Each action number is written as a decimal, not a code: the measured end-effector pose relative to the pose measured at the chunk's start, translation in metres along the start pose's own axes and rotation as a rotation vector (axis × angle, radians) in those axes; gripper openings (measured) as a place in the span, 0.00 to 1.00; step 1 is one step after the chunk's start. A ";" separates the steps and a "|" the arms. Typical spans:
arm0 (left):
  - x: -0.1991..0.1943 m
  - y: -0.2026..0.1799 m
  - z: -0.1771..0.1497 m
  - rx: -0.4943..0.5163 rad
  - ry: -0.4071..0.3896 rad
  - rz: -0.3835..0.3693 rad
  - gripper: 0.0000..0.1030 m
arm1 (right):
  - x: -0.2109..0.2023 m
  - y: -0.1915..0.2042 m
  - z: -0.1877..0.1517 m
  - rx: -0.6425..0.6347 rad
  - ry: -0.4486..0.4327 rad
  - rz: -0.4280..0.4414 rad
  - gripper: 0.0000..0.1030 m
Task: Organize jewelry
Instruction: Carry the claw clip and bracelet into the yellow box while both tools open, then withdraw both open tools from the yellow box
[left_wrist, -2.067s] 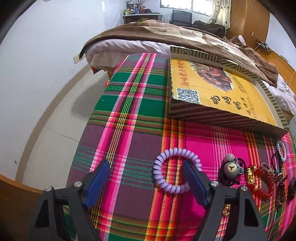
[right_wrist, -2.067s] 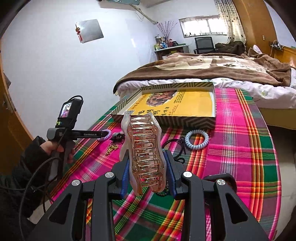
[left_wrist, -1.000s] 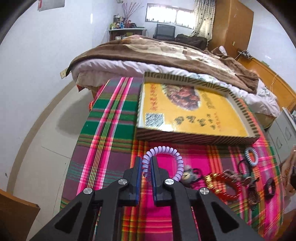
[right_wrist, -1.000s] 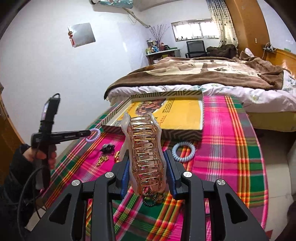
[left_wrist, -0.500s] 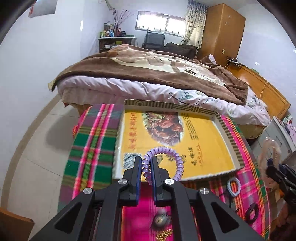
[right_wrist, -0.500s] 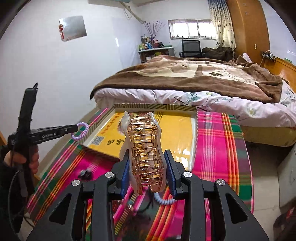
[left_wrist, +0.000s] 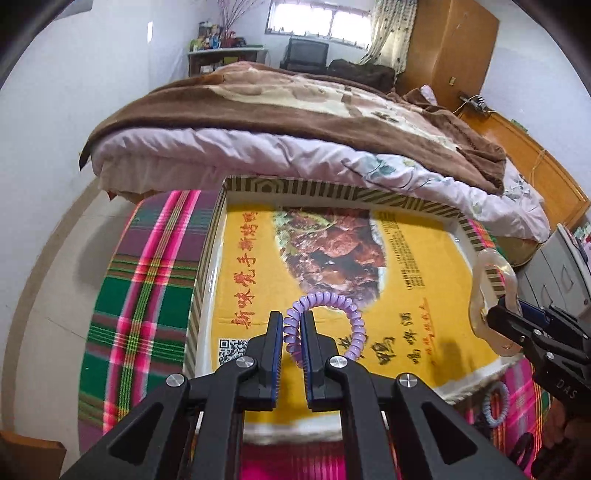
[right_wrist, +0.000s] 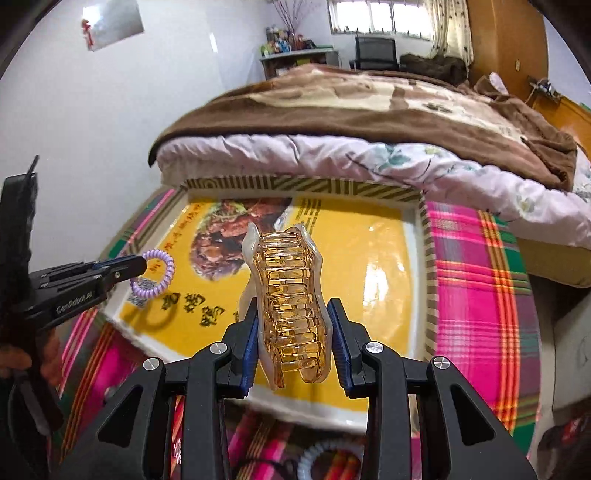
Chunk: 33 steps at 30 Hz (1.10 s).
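Left hand-held gripper (left_wrist: 292, 334) clamping purple coil bracelet (left_wrist: 345, 314), right hand-held gripper (right_wrist: 291, 332) gripping amber claw clip (right_wrist: 288, 295), over yellow box (left_wrist: 424, 266), plaid tablecloth (left_wrist: 147, 288), bed (left_wrist: 295, 122) behind

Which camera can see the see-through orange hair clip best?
The right wrist view. The hair clip sits front and centre there, gripped in the right gripper, every tooth showing. The left wrist view catches only its pale side at the right edge, partly hidden by the jaws.

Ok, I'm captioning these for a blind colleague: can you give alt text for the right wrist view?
The right claw grips a translucent amber plastic hair clip above a shallow yellow printed box on a pink-and-green plaid cloth. At left, the left claw pinches a lilac spiral hair tie over the box.
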<state>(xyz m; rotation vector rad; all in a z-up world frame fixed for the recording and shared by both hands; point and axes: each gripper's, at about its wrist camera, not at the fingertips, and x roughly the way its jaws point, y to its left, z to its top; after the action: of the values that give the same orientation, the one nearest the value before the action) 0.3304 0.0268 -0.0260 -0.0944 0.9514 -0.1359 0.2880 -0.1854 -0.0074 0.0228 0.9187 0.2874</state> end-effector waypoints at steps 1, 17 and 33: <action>0.003 0.001 0.000 -0.002 0.003 0.000 0.09 | 0.005 0.001 0.001 -0.005 0.009 -0.004 0.34; 0.030 0.000 -0.004 0.013 0.055 0.024 0.09 | 0.034 0.011 0.006 -0.047 0.062 -0.081 0.35; 0.009 -0.003 -0.009 0.013 0.034 0.021 0.58 | 0.018 0.014 0.007 -0.009 0.008 -0.044 0.55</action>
<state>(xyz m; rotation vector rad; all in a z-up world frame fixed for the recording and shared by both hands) 0.3277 0.0221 -0.0380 -0.0699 0.9847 -0.1243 0.3007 -0.1669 -0.0151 -0.0063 0.9247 0.2508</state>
